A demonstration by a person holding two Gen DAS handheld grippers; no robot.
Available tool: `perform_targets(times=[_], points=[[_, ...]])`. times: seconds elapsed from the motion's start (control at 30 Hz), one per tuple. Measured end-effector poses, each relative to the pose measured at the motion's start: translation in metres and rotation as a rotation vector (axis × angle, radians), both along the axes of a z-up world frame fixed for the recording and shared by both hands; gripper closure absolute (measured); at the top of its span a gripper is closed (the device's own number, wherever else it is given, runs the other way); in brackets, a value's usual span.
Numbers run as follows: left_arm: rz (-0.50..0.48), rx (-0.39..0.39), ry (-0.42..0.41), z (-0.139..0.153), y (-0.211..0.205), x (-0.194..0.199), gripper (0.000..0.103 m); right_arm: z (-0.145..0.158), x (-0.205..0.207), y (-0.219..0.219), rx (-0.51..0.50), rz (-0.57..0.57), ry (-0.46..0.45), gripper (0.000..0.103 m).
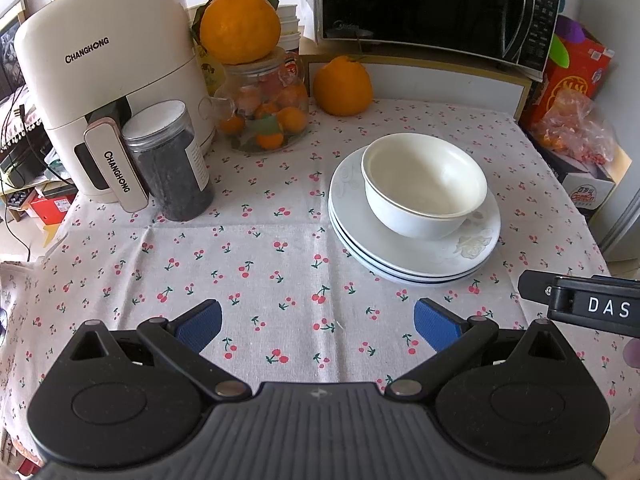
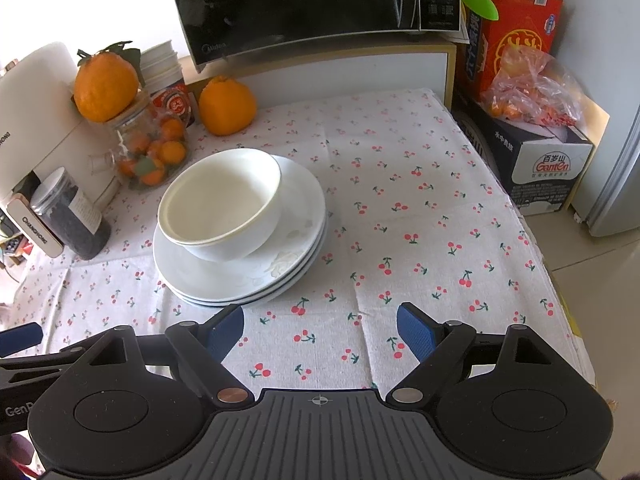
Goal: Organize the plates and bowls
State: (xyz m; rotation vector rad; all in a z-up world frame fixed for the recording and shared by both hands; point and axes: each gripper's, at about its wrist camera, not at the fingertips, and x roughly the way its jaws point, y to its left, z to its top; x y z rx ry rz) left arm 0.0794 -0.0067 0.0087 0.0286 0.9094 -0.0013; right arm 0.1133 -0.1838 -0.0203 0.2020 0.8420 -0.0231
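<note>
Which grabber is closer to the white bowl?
Right, I think. The right gripper sits just below-right of the bowl. The left gripper is further back, below-left.

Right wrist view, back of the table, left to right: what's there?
Orange sitting on the glass jar → stack of paper cups → loose orange on the cloth → red cardboard box

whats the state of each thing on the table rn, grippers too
bowls: nested, upright, empty, on the plates
plates: stacked on the tablecloth
glass jar: lidded, holds small oranges, big orange on top
dark jar: upright, lid on
microwave: door shut
left gripper: open, empty
right gripper: open, empty
</note>
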Motion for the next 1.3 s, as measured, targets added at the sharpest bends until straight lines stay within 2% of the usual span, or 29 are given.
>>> perform_targets(times=[1.3], points=[[-0.004, 0.004, 0.001, 0.0014, -0.0053, -0.0021, 0.0, 0.0, 0.0004, 0.0, 0.0, 0.001, 0.002, 0.017]])
